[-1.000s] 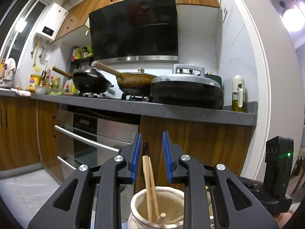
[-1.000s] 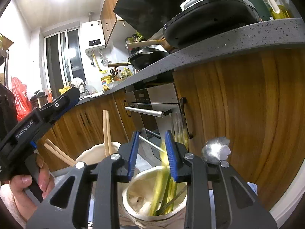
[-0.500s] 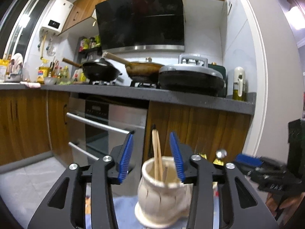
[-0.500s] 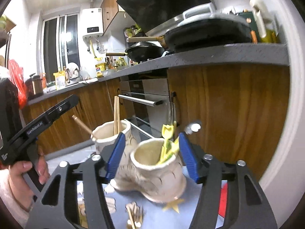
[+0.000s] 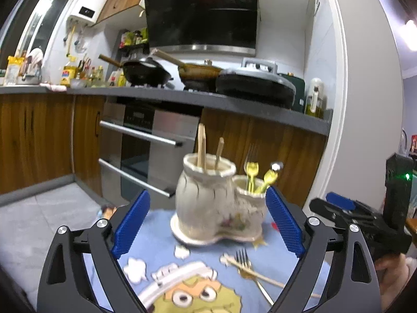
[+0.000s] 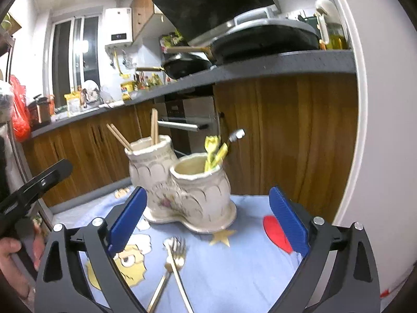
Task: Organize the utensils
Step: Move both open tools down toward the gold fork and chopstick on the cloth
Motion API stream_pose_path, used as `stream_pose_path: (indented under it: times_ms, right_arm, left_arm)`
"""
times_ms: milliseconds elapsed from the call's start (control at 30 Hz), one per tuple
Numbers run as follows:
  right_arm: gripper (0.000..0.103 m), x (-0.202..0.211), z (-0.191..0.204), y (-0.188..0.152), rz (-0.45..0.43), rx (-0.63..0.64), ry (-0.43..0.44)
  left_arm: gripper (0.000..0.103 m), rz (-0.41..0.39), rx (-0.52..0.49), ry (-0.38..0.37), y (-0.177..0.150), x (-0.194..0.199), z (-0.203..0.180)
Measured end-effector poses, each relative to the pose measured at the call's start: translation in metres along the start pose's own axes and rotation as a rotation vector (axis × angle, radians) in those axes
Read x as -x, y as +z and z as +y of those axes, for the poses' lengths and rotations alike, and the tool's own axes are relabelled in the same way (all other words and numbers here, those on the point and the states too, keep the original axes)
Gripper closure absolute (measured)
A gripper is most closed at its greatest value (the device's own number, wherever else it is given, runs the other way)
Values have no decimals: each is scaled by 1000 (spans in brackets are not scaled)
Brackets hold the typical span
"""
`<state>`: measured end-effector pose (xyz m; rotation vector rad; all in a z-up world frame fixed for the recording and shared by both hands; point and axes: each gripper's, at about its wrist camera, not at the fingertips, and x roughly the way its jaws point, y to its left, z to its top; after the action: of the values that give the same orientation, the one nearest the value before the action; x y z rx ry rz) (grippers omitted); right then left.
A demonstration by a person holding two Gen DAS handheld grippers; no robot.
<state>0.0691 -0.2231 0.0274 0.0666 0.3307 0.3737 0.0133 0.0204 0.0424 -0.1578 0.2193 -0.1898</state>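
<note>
A cream ceramic double-pot holder [image 5: 208,203] stands on a blue cartoon cloth [image 5: 156,250]; it also shows in the right wrist view [image 6: 182,190]. Its taller pot holds wooden chopsticks [image 5: 201,144]; its lower pot holds yellow-handled utensils [image 5: 251,176]. A gold fork [image 5: 245,263] and a chopstick lie on the cloth in front; in the right wrist view two forks [image 6: 174,255] lie there. My left gripper [image 5: 207,224] is open and empty, back from the holder. My right gripper [image 6: 207,221] is open and empty, also back from it.
Behind the small table are wooden cabinets [image 5: 34,135], an oven [image 5: 146,143] and a grey counter [image 5: 198,97] with pans and a griddle. A white wall [image 5: 365,130] stands to the right. The right gripper's body [image 5: 365,219] is at the right.
Both grippers have opened wide and pulled back and up from the pots. The chopsticks stay in the tall pot and the yellow utensils in the low pot.
</note>
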Motion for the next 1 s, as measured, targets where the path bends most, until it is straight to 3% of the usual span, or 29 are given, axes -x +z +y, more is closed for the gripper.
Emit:
stream_pose_path:
  times_ms: [300, 633, 767, 900, 1000]
  right_arm:
    - [9, -10, -9, -20, 57, 36, -24]
    - [11, -30, -8, -32, 173, 103, -1]
    - [14, -36, -16, -31, 184, 69, -8]
    - [25, -38, -28, -30, 191, 27, -38]
    - [26, -36, -33, -29, 190, 2, -24]
  left_arm:
    - [10, 125, -5, 74, -43, -13, 8]
    - [10, 286, 43, 55, -58, -38, 15]
    - [10, 306, 39, 68, -60, -42, 6]
    - [10, 343, 16, 60, -64, -46, -15]
    - [13, 388, -13, 70, -70, -51, -32]
